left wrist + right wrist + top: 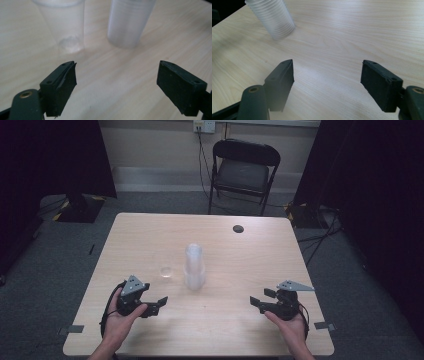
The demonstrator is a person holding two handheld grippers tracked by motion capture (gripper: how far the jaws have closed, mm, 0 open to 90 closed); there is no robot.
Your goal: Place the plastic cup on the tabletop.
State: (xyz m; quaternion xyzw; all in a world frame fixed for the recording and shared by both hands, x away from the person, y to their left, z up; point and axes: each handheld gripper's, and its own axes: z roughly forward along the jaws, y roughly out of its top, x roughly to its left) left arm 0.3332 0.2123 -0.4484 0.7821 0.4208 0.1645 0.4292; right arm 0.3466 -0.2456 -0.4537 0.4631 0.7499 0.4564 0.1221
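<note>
Nearest the lens we hold two grippers, left gripper (159, 304) and right gripper (259, 302), low in the frame, jaws spread and empty. At table (150, 235) centre we count one upright cup stack (194, 268), axis vertical, and one single clear cup (166, 271) to its left.

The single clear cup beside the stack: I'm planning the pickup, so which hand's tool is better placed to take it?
Left. The left tool sits open just short of the single cup, which stands ahead of it; the right tool lies beyond the cup stack.
</note>
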